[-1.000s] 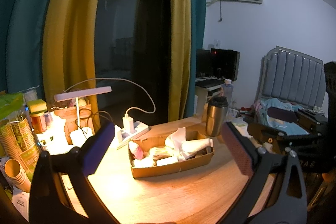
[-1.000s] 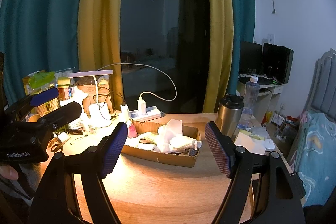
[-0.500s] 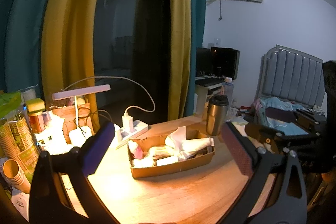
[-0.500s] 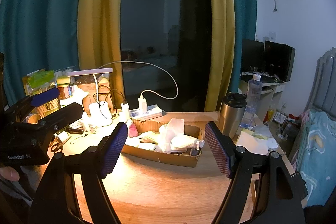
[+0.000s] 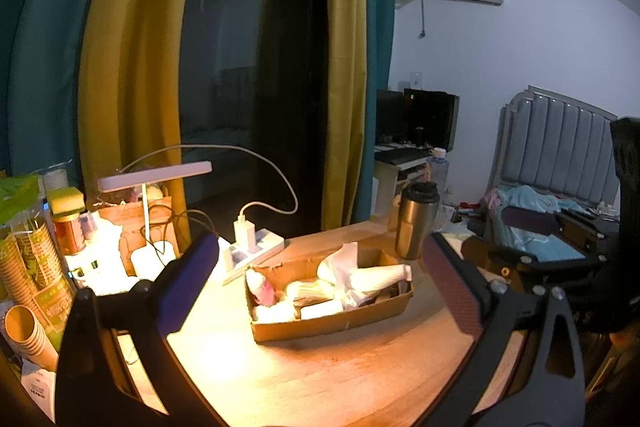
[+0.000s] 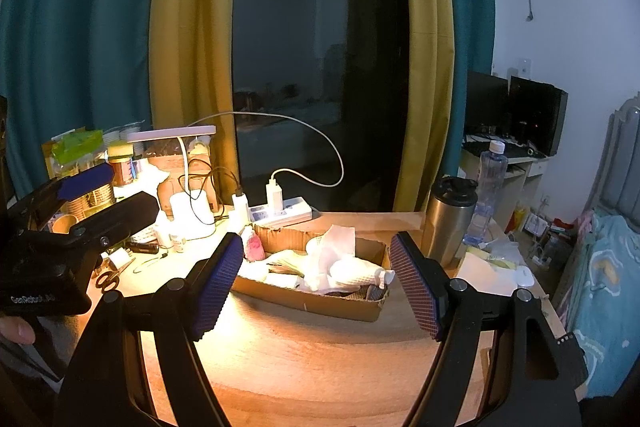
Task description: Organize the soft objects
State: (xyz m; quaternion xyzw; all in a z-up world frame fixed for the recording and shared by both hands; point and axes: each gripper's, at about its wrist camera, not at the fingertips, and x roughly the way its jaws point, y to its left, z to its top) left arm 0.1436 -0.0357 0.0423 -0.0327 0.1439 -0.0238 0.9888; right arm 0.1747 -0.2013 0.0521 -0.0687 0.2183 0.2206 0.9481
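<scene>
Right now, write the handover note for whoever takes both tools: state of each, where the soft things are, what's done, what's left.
Left tool: open, empty, short of the box.
Right tool: open, empty, also short of the box.
Cardboard box sits mid-table, with the white tissue, white bottle, pink item and other soft bits piled loosely inside.
Steel mug stands just right of the box.
Done: nothing visibly sorted.
Left: take the soft items out and arrange them.
</scene>
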